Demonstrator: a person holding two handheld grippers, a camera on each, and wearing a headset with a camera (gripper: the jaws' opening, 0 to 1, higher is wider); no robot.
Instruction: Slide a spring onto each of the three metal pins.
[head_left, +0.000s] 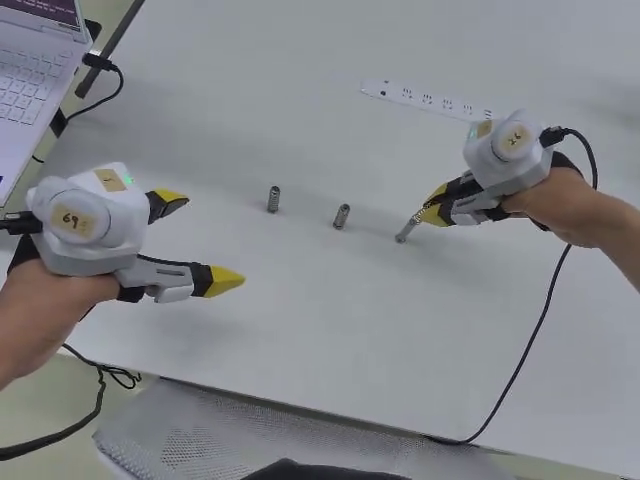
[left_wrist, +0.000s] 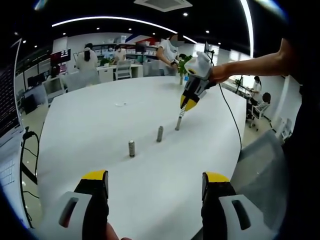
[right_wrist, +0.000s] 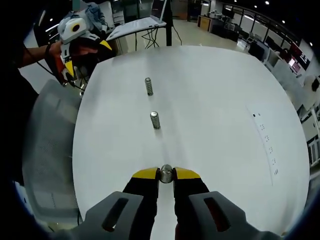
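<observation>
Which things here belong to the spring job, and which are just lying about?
Job: left pin with spring, middle pin with spring, third pin, spring in the shut right tongs, open left tongs.
Lying about: laptop, power strip, mesh chair.

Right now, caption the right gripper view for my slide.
Right gripper shut on a spring over the white table, two sprung pins lined up ahead toward the left gripper.
</observation>
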